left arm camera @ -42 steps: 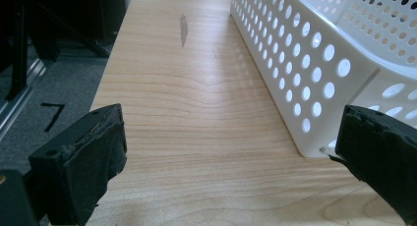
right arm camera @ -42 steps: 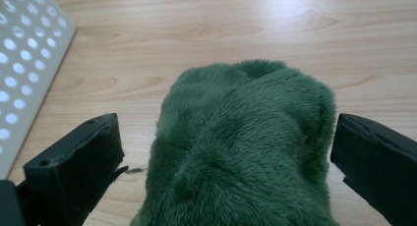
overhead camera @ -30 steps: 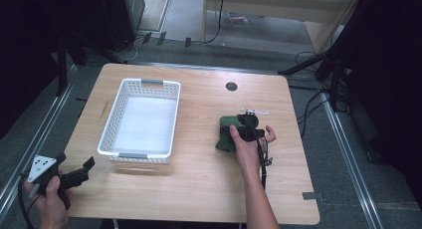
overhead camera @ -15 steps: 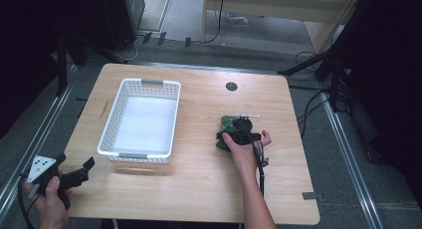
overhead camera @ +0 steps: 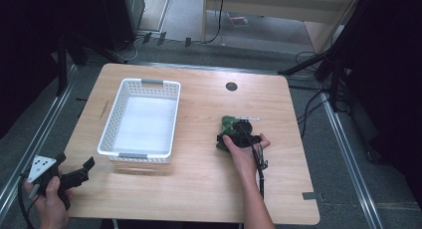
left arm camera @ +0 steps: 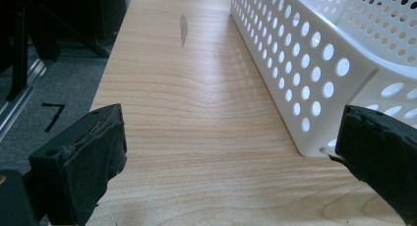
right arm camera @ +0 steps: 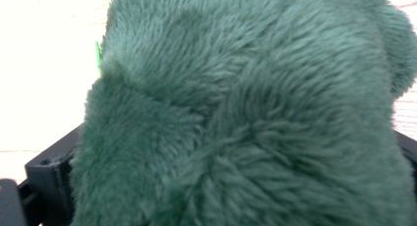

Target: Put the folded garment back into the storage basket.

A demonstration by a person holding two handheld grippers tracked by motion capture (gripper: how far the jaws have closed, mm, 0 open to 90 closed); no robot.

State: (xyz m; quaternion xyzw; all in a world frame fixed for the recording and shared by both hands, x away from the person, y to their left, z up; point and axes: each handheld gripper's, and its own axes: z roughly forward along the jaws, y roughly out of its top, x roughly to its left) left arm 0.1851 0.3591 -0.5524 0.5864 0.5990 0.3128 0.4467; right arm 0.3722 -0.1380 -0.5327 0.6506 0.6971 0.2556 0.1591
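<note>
Green plush toy [right arm camera: 246,113] between right tool [overhead camera: 238,139] jaws, dragged nearer.

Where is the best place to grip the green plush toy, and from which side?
The green plush toy lies low on the table; it is soft, so probably any bulge serves. Pinch its near end from above, where the right gripper sits now.

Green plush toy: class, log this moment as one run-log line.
left hand-held gripper: open, idle | right hand-held gripper: around green plush toy | white basket: empty
</note>
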